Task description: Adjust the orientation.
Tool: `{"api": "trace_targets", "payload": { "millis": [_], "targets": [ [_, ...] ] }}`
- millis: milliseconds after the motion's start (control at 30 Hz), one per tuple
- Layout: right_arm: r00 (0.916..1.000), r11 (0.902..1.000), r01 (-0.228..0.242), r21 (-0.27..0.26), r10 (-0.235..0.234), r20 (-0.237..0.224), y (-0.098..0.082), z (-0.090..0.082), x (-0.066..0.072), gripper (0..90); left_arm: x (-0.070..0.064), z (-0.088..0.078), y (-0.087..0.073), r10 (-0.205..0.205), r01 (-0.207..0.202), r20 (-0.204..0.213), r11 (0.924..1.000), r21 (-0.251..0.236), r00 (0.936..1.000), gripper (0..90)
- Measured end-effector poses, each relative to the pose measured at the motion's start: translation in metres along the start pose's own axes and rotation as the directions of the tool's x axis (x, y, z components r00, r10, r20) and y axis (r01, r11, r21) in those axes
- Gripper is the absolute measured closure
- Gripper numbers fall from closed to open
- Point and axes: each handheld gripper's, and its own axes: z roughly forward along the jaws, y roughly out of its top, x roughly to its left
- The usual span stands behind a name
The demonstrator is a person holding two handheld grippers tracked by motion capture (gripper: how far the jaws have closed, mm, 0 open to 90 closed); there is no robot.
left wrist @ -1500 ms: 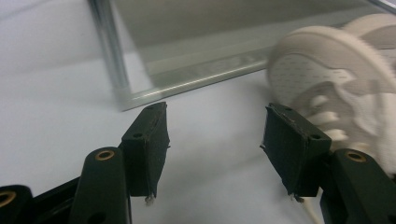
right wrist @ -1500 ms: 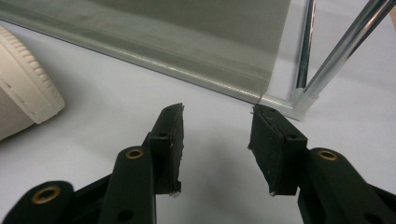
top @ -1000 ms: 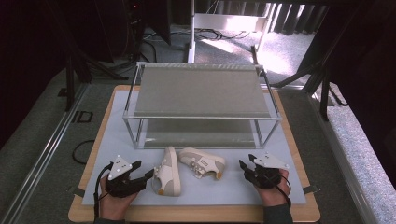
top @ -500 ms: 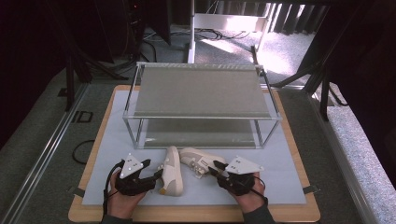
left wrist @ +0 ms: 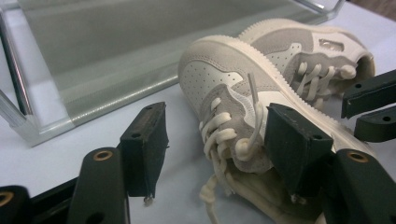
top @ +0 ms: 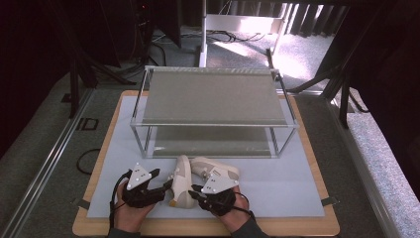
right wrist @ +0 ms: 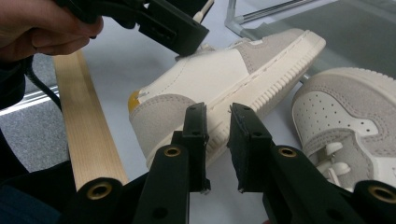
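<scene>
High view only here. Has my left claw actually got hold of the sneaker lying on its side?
Observer: No. The left claw is open: one jaw sits at the tipped sneaker collar, the other stands clear.
Operator: And the right claw?
Observer: The right claw has just been closing to a narrow gap at that sneaker's heel sole. I can't tell whether it pinches the rim.
Operator: Is the other sneaker touching it?
Observer: No. The upright sneaker stands beside it with mat showing between them.

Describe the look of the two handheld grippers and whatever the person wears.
Both the left gripper and the right gripper are black, each topped with a grey three-cornered plate. Their jaws carry brass-coloured rivets and blocky black pads. Black cables trail off. The sleeves look dark.
</scene>
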Motion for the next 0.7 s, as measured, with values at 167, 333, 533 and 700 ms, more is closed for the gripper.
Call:
{"api": "trace_targets", "payload": {
  "millis": [167, 333, 533, 700],
  "targets": [
    [1.0000, 1.0000, -0.004, 0.000, 0.004, -0.004, -0.001, -0.001, -0.002, 77.2, 0.002, -0.010, -0.003, 0.010, -0.011, -0.020, 0.9997, -0.022, 0.9998, 43.5],
    [1.0000, 1.0000, -0.005, 0.000, 0.005, -0.005, -0.002, -0.002, -0.002, 77.6, 0.004, -0.009, -0.011, 0.005, -0.005, 0.015, 1.0000, 0.002, 0.9999, 47.1],
    [1.0000, 1.0000, -0.001, -0.002, 0.001, -0.004, -0.002, -0.001, -0.002, 77.5, 0.002, -0.003, -0.015, 0.024, -0.026, 0.044, 0.9989, 0.039, 0.9987, 55.0],
    [1.0000, 1.0000, -0.004, -0.004, 0.004, -0.002, -0.002, -0.002, -0.002, 77.5, 0.002, -0.004, -0.019, 0.029, -0.032, 0.049, 0.9977, 0.060, 0.9984, 57.7]
  ]
}}
